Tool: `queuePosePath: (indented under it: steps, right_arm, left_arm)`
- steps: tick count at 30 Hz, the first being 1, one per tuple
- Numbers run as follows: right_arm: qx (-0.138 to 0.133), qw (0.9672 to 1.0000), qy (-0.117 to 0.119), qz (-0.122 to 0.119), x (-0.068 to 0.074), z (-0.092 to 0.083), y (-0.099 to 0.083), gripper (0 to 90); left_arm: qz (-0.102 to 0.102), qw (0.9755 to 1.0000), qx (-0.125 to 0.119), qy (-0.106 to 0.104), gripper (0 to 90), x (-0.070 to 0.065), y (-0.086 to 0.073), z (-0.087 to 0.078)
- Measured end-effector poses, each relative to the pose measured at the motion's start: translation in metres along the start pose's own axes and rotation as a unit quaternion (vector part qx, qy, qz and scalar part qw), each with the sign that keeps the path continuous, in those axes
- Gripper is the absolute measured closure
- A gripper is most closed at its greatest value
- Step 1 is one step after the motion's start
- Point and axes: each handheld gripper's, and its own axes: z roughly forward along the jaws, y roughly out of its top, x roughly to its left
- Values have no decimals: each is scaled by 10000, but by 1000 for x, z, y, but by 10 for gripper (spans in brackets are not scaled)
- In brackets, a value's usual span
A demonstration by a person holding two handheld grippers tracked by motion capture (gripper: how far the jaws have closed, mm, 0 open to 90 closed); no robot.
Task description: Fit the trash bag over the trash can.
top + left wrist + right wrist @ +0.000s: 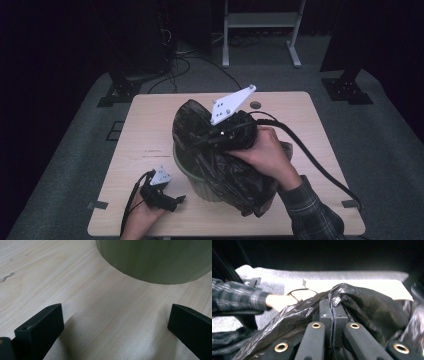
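Note:
A pale green bin point(200, 187) stands near the front middle of the table, draped with a black plastic bag point(230, 175). My right gripper point(200, 137) reaches over the bin's left rim, shut on a fold of the bag. In the right gripper view its jaws are pressed together with the crinkled bag point(352, 297) pinched between the fingertips. My left gripper point(177, 200) rests low on the table left of the bin, open. In the left gripper view its two fingers point(40, 327) stand wide apart over bare wood, with the bin's wall point(155, 260) just ahead.
The light wood table point(150, 130) has a small round hole point(255, 105) at its back edge. A thick black cable point(310, 155) trails from my right gripper across the table's right side. Grey carpet, stand feet and a white frame point(260, 20) lie beyond the table.

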Motion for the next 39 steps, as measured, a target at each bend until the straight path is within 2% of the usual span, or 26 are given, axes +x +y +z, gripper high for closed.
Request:
queuePosePath:
  steps: [2,6,9,14,17,23,30,35,39]
  right_arm:
    - [11,10000,-34,45,-3,0,-6,886]
    - [130,9995,-38,289,-14,1,-22,886]
    - [154,9989,25,446,-20,1,-32,886]
    - [346,9973,-86,636,-28,3,-44,886]
    - [251,9975,-11,657,-28,-1,-50,885]
    - [216,9978,20,623,-9,-24,-62,884]
    - [314,9973,72,653,15,-56,-82,883]
    - [337,9969,85,700,26,-74,-95,883]
    - [364,9967,25,729,29,-84,-102,883]
  left_arm:
    - [-1,10000,-1,-1,0,0,0,0]
    - [0,10000,0,-2,0,0,0,0]
    - [-1,10000,-1,-7,0,0,0,0]
    - [-4,10000,-3,-9,0,0,0,0]
    - [-4,10000,-3,-11,0,0,0,0]
    - [-4,10000,0,-8,0,0,0,0]
    - [-20,10000,-2,4,0,-1,0,0]
    - [-28,10000,-1,8,0,-1,0,0]
    - [-29,10000,-2,9,0,-1,0,0]
